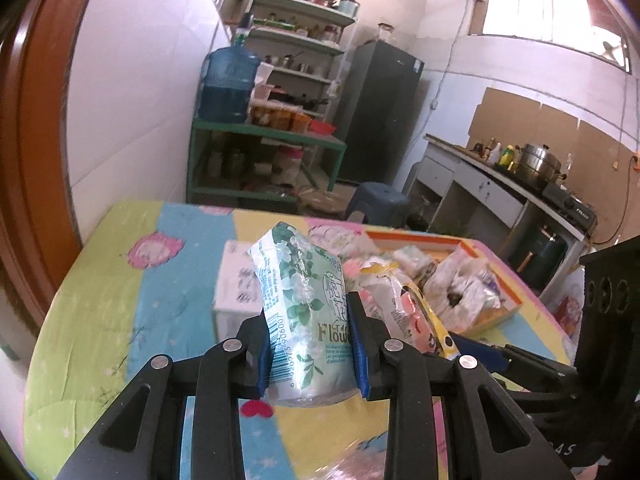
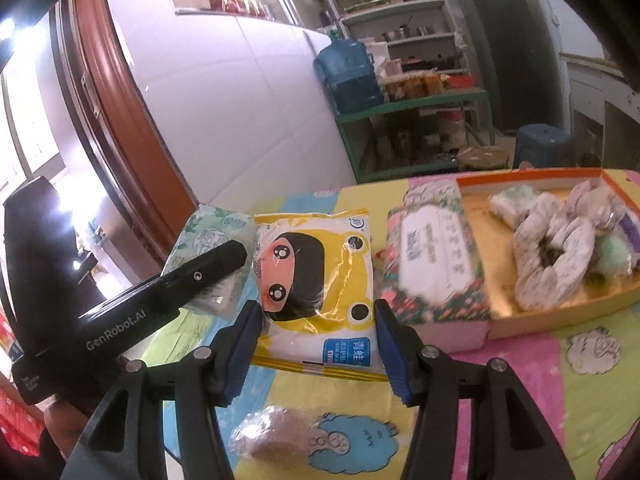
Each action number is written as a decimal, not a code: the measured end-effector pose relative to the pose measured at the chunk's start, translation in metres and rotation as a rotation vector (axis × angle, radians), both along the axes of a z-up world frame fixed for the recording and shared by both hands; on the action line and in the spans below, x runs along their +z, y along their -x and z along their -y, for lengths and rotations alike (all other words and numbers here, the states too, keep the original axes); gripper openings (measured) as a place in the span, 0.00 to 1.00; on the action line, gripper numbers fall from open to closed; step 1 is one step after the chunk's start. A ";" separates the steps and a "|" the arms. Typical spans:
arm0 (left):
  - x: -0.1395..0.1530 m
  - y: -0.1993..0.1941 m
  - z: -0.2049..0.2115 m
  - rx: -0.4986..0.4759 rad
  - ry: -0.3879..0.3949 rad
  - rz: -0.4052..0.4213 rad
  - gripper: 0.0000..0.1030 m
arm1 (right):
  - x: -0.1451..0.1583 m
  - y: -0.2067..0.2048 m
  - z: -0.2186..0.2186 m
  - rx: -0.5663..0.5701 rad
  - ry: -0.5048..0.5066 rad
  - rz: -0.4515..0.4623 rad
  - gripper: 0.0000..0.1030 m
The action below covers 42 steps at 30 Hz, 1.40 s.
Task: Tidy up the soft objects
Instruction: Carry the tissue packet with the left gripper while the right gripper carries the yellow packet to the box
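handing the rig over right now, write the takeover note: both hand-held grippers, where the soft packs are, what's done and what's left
Left hand-held gripper: shut on the green floral plastic-wrapped tissue pack, held up off the table.
Right hand-held gripper: shut on the yellow cartoon-face plastic pack.
Orange-rimmed shallow cardboard tray: already holds several white and pale green soft bundles.
Floral-print tissue box sits against the tray's left edge, outside it.
Clear bag of brown material lies on the colourful cartoon tablecloth near the right gripper.
Left to do, probably: place both held packs, then the brown bag.
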<state>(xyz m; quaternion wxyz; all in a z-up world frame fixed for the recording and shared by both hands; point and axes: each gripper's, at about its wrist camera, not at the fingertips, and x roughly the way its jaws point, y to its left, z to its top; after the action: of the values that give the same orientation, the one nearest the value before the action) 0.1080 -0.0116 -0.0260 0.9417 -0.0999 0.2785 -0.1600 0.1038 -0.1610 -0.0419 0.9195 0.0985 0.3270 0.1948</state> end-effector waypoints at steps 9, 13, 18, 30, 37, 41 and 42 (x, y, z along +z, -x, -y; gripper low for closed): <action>0.027 -0.010 0.036 -0.034 0.015 0.042 0.31 | 0.024 -0.007 0.034 -0.061 -0.003 0.064 0.55; 0.034 -0.013 0.053 -0.045 0.018 0.050 0.31 | 0.032 -0.008 0.051 -0.085 -0.007 0.086 0.55; 0.043 -0.017 0.079 -0.061 0.016 0.061 0.31 | 0.042 -0.008 0.074 -0.116 -0.017 0.112 0.55; 0.055 -0.032 0.151 -0.129 0.007 0.071 0.31 | 0.053 -0.008 0.141 -0.199 -0.024 0.141 0.55; 0.048 -0.046 0.196 -0.196 -0.009 0.051 0.31 | 0.050 -0.004 0.181 -0.264 -0.016 0.137 0.55; 0.046 -0.053 0.218 -0.221 -0.017 0.049 0.31 | 0.046 -0.006 0.204 -0.305 -0.022 0.130 0.55; 0.045 -0.055 0.223 -0.224 -0.017 0.050 0.31 | 0.045 -0.006 0.209 -0.312 -0.024 0.128 0.55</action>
<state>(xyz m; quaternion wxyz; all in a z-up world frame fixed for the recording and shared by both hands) 0.1630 -0.2348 0.0191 0.9254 -0.0562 0.2658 -0.2642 0.1100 -0.3699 0.0034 0.9563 0.1467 0.2459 0.0594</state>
